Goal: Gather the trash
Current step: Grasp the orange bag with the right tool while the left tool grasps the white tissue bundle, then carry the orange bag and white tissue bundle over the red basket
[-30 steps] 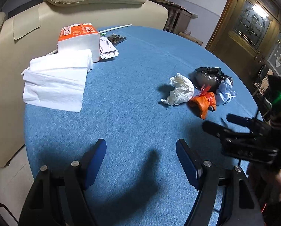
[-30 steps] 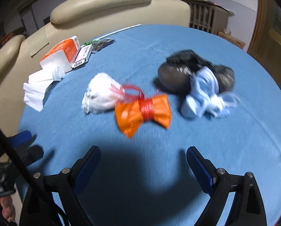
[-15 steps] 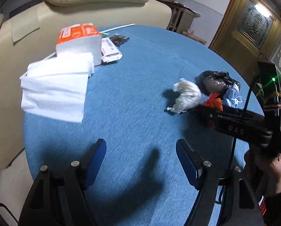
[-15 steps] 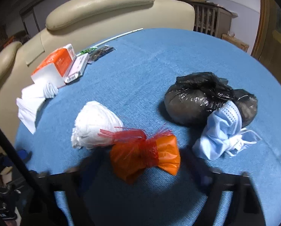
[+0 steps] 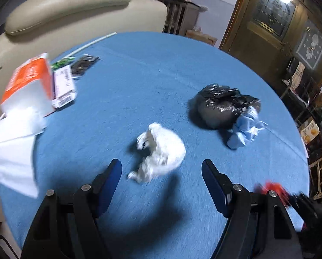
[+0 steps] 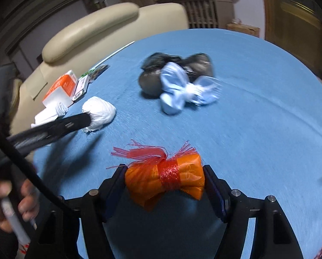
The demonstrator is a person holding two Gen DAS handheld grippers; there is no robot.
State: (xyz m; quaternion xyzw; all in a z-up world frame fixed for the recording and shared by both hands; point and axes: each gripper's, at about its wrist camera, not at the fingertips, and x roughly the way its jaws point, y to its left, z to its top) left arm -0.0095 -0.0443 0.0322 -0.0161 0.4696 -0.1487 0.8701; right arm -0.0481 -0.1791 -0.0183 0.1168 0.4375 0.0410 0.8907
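My right gripper (image 6: 164, 178) is shut on an orange wrapper tied with red mesh (image 6: 167, 180), held above the blue table. My left gripper (image 5: 161, 176) is open, its blue pads on either side of a crumpled white paper wad (image 5: 162, 154) just ahead of the fingertips. The wad also shows in the right wrist view (image 6: 99, 112), with the left gripper's finger (image 6: 53, 127) reaching it. A black plastic bag (image 5: 220, 108) and a crumpled light-blue face mask (image 5: 244, 129) lie together farther back; the bag (image 6: 152, 78) and mask (image 6: 182, 90) show in the right wrist view too.
An orange-and-white tissue pack (image 5: 29, 86), loose white tissues (image 5: 11, 149), a barcoded card (image 5: 63, 86) and dark packets (image 5: 83, 63) lie at the table's left. A cream leather chair (image 5: 70, 6) stands behind the round blue table (image 5: 139, 69). Wooden cabinets (image 5: 269, 26) are at the right.
The right gripper closed on the orange wrapper and lifted it back from the pile. The left gripper moved forward and right until the white wad sat between its open fingers.
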